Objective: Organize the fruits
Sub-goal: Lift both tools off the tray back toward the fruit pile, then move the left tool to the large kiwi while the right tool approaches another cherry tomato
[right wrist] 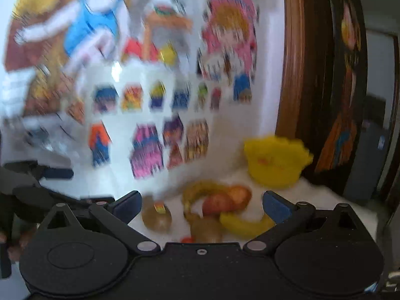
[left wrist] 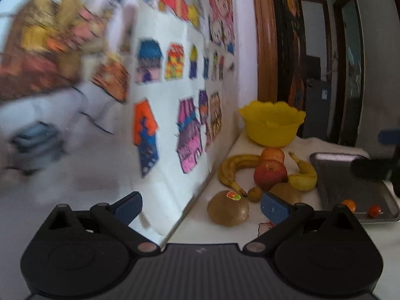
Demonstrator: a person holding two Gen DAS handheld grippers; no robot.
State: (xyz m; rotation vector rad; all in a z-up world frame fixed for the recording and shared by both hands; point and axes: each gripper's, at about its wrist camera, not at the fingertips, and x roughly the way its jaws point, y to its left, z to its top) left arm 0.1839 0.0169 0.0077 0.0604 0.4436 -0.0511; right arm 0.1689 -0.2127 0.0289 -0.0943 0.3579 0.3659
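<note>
Two grippers, the left gripper (left wrist: 201,208) and right gripper (right wrist: 201,206), have fingers wide apart, holding nothing. The fruits (left wrist: 266,175) sit piled near the wall, with the yellow bowl (left wrist: 272,127) farther back. One bump could roll the round kiwi (left wrist: 228,208) off the table.

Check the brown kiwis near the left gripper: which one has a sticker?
The nearest kiwi, left of the pile, carries a red-orange sticker on top. The kiwi behind the gripper's right finger and the small one show none.
</note>
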